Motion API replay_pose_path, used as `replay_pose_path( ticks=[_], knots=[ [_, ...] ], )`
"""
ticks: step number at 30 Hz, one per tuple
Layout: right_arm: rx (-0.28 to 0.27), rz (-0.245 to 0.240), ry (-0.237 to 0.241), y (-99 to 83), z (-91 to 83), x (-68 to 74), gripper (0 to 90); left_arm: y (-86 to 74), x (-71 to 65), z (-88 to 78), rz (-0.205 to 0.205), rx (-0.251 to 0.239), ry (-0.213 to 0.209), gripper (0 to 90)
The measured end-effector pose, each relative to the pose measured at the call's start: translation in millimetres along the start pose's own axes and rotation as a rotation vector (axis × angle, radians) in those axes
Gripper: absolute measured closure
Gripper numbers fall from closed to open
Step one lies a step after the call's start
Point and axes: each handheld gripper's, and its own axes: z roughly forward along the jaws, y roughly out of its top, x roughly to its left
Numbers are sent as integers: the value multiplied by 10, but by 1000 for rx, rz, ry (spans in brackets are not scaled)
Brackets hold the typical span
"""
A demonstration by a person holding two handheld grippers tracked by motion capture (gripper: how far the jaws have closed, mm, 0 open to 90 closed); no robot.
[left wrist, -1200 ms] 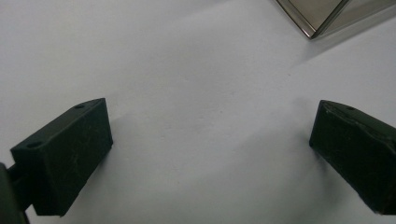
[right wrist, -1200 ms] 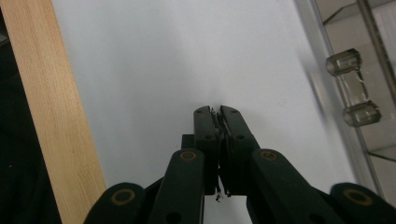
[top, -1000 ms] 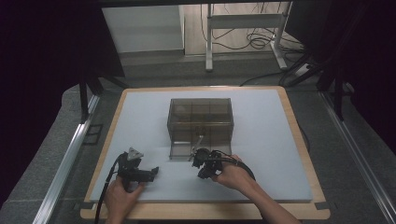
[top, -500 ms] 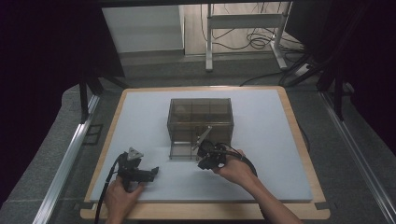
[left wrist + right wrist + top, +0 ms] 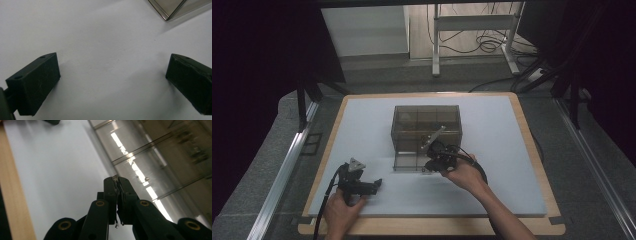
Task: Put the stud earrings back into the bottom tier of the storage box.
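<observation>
Box (image 5: pixel 426 135), clear smoky plastic w/ inner dividers, sits mid-table on the white mat (image 5: pixel 492 150), nearer the far half. Open-top look, compartments visible thru walls; contents too dim to tell.

Right gripper (image 5: pixel 117 185): jaws pressed together in right gripper view, w/ a thin metallic sliver pinched at the tips and a bit of fine wire-like stuff hanging out low btwn them; can't tell what it is. Tips sit just beside the box's clear wall, reflections of ceiling lights streak across it. In high view the right gripper (image 5: pixel 435 159) is at the box's near-right front corner, touching or nearly so; can't tell which. Right hand (image 5: pixel 467 175) wraps the body behind it, black cable looping round the wrist side, forearm running off to bottom right.

Left gripper (image 5: pixel 112 82): jaws wide apart, nothing btwn them, just bare white mat below. Corner of the box shows at the top right of left gripper view, well apart from the tips. In high view the left gripper (image 5: pixel 371 187) lies low on the mat near the front-left, pointing right, grey three-cornered plate on top, left hand (image 5: pixel 341 207) holding it from behind, cable trailing down to the table edge.

Wooden border (image 5: pixel 532 145) frames the mat.
</observation>
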Motion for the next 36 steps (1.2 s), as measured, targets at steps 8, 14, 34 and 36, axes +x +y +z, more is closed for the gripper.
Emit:
replay_pose_path(
  ticks=[8,14,34,36],
  knots=[
    [-27,34,-24,37,59,-129,841,0,1,-3,2,4,-1,0],
    [-25,44,-42,37,178,-207,841,0,1,-3,2,5,-1,0],
    [-19,68,-59,1,439,-320,834,1,1,-4,1,6,0,0],
    [-15,68,-60,0,446,-318,821,1,0,-4,1,6,0,0]
  ],
)
